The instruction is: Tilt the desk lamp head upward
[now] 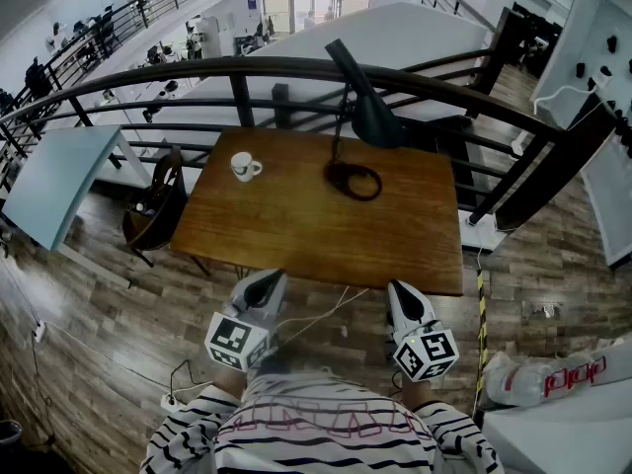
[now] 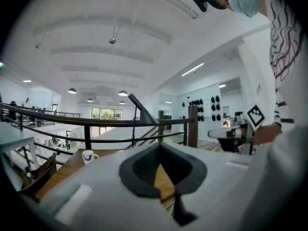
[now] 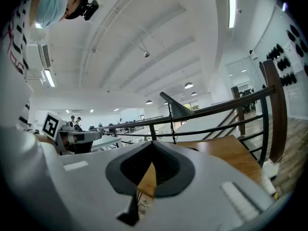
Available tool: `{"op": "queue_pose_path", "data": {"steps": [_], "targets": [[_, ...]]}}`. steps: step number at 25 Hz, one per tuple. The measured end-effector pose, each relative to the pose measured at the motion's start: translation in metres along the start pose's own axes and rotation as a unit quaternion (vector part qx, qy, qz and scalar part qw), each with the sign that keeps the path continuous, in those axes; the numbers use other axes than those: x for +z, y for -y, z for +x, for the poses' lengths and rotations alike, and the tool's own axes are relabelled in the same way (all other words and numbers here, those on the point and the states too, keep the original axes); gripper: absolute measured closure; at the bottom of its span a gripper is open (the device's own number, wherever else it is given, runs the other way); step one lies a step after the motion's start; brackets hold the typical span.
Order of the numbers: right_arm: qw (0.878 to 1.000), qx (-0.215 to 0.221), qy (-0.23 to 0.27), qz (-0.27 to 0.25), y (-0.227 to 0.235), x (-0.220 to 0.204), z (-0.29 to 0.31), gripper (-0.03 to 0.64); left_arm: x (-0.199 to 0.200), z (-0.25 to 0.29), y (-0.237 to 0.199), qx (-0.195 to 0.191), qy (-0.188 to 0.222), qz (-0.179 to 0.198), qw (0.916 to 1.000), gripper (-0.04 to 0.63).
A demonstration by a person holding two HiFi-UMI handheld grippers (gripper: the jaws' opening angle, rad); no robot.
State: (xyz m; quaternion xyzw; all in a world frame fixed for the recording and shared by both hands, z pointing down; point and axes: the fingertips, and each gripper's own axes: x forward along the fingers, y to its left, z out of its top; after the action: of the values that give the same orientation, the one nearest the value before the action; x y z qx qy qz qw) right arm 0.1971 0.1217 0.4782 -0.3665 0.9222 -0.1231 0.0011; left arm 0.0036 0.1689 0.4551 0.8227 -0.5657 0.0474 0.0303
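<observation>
A dark desk lamp stands at the far side of the wooden desk (image 1: 296, 235). Its cone head (image 1: 373, 115) tilts down to the right, and its ring base (image 1: 354, 180) rests on the desk top. The same lamp head shows small in the left gripper view (image 2: 140, 111) and in the right gripper view (image 3: 179, 108). My left gripper (image 1: 265, 286) and right gripper (image 1: 403, 296) hover side by side at the desk's near edge, well short of the lamp. Both are shut with nothing between the jaws.
A white cup (image 1: 243, 167) sits at the desk's far left. A dark curved railing (image 1: 197, 71) runs behind the desk and lamp. A chair (image 1: 158, 205) stands at the desk's left side. A white cable (image 1: 318, 316) trails off the near edge.
</observation>
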Motion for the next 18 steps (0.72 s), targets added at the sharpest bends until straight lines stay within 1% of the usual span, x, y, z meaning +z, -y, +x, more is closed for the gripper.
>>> {"op": "queue_pose_path", "data": {"steps": [4, 7, 9, 10, 11, 12, 15, 18], "targets": [[0.999, 0.021, 0.021, 0.031, 0.001, 0.005, 0.001, 0.616, -0.001, 0.002, -0.001, 0.010, -0.001, -0.002, 1.0000, 0.592], [0.999, 0.025, 0.023, 0.032, 0.002, 0.005, 0.002, 0.615, -0.005, 0.001, -0.001, 0.015, -0.003, -0.005, 0.9999, 0.591], [0.999, 0.027, 0.022, 0.031, 0.004, 0.006, 0.002, 0.564, -0.007, 0.000, -0.001, 0.019, -0.003, -0.006, 0.9998, 0.591], [0.999, 0.027, 0.023, 0.032, 0.005, 0.006, 0.004, 0.555, -0.008, 0.000, -0.002, 0.020, -0.004, -0.007, 0.9998, 0.585], [0.999, 0.025, 0.026, 0.034, 0.005, 0.007, 0.006, 0.553, -0.010, 0.000, -0.005, 0.020, -0.005, -0.008, 0.9998, 0.554], [0.999, 0.024, 0.028, 0.035, 0.005, 0.008, 0.009, 0.528, -0.011, 0.001, -0.009, 0.020, -0.006, -0.009, 0.9997, 0.543], [0.999, 0.016, 0.034, 0.035, 0.004, 0.009, 0.022, 0.507, -0.013, 0.006, -0.026, 0.016, -0.005, -0.014, 0.9998, 0.538], [0.998, 0.001, 0.038, 0.046, 0.001, 0.013, 0.037, 0.458, -0.009, 0.014, -0.044, 0.007, -0.002, -0.017, 0.9998, 0.496]]}}
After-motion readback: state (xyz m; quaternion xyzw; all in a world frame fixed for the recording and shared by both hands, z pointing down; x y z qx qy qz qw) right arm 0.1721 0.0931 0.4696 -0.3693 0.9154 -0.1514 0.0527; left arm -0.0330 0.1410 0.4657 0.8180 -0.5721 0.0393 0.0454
